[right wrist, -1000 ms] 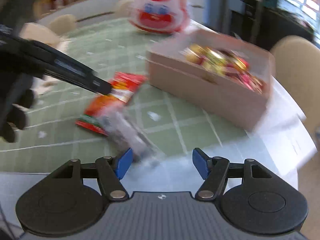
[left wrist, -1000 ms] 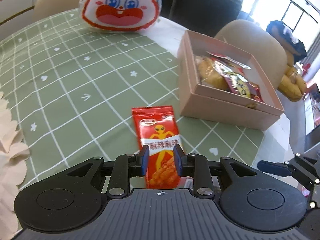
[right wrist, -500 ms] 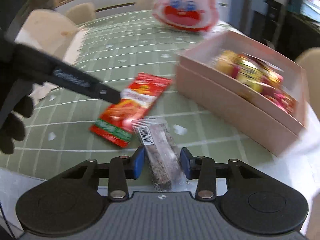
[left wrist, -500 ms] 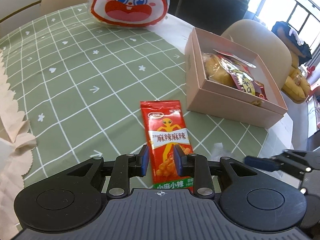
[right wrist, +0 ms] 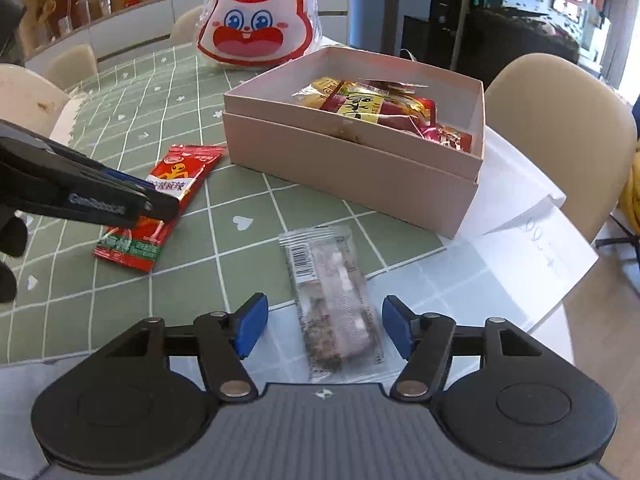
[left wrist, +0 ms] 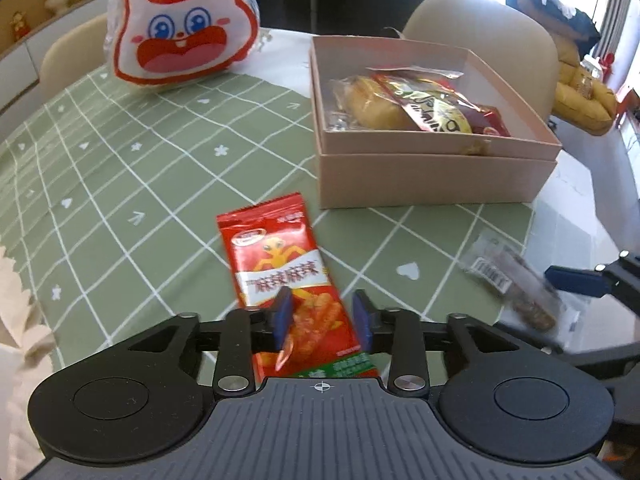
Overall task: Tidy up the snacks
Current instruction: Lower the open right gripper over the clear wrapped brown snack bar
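A red snack packet lies flat on the green checked tablecloth. Its lower end sits between the fingers of my left gripper, whose jaws are opening; the right pad stands clear of the packet's edge. A clear packet with a dark snack lies between the blue pads of my right gripper, whose jaws are opening and touch nothing. Behind both stands an open pink box holding several wrapped snacks. The right view also shows the red snack packet under the left gripper's finger.
A rabbit-face bag stands at the back of the table. White paper lies under and right of the box, near the table's edge. Beige chairs ring the table. A scalloped beige cloth lies at the left.
Both grippers' jaws have widened since half a second ago, when each was narrowed around its packet. Both packets now rest on the table. The left view has swung toward the box.
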